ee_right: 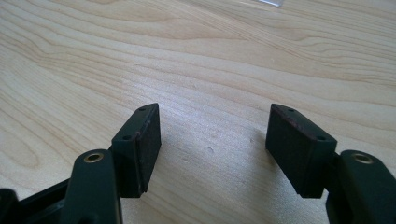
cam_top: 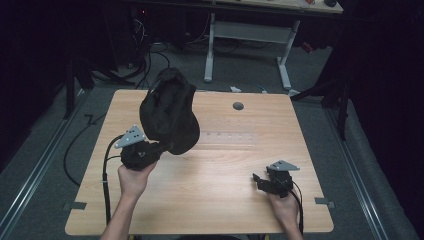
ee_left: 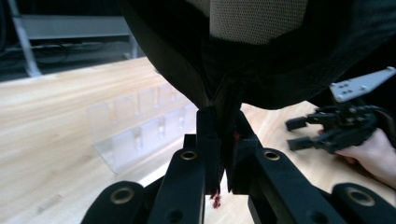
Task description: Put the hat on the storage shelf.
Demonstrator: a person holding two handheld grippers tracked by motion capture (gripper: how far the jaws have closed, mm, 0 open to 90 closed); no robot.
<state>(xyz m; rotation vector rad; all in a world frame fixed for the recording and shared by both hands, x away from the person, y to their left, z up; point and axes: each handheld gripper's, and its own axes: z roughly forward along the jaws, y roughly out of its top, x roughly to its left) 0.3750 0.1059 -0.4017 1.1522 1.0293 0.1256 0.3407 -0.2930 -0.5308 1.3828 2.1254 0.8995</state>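
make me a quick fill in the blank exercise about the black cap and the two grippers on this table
1. The left gripper holds the black cap with its jaws ____.
2. The right gripper has its jaws ____, with nothing between them.
3. The cap hangs ____ the wooden table, not on it.
4. A clear plastic rack lies on the table ____ the raised cap.

Missing words: shut; open; above; under
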